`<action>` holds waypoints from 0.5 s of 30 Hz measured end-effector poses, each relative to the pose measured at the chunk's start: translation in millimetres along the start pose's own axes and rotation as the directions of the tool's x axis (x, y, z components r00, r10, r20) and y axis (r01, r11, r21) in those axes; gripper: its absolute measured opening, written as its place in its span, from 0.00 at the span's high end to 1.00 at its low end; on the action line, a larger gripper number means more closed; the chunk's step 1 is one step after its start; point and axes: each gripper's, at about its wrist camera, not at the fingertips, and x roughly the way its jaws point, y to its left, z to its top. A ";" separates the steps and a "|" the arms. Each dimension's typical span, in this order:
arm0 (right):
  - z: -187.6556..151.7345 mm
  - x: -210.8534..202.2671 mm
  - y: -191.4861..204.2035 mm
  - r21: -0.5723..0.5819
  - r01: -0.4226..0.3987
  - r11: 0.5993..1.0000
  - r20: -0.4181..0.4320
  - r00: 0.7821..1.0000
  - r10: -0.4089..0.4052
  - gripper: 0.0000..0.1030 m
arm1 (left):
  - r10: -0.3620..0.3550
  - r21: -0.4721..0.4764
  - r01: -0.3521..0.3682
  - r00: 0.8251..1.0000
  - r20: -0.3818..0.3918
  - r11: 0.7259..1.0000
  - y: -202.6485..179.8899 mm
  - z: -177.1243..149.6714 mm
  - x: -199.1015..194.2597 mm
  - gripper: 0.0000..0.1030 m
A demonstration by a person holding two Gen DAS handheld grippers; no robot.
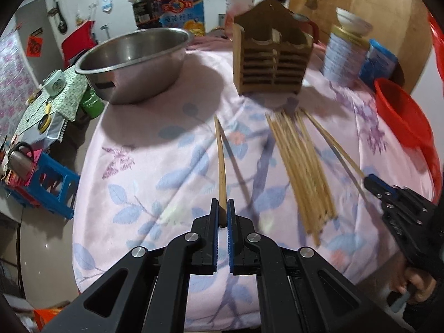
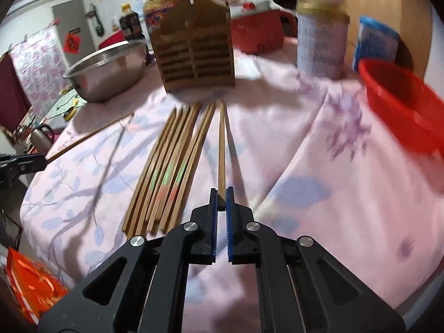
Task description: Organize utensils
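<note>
A brown slatted wooden utensil holder (image 1: 270,52) stands upright at the far side of the pink floral tablecloth; it also shows in the right wrist view (image 2: 195,52). A bundle of several wooden chopsticks (image 1: 301,166) lies in front of it, also seen in the right wrist view (image 2: 166,172). My left gripper (image 1: 222,208) is shut on one chopstick (image 1: 221,163), held above the cloth and pointing away. My right gripper (image 2: 221,198) is shut on another chopstick (image 2: 221,149), pointing at the holder. The right gripper also shows at the right edge of the left wrist view (image 1: 371,181).
A steel bowl (image 1: 133,63) stands left of the holder. A tin can (image 1: 344,52) and a red basin (image 1: 402,111) stand at the right. Oil bottles (image 1: 180,2) stand at the back. The table edge drops off to the left, with a blue stool (image 1: 52,186) below.
</note>
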 end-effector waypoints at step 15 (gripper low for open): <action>136.0 -58.3 -29.8 -0.096 -0.087 0.992 0.249 0.962 0.109 0.94 | -0.040 -0.042 0.047 0.986 0.160 0.998 -26.3 108.3 -67.8 0.94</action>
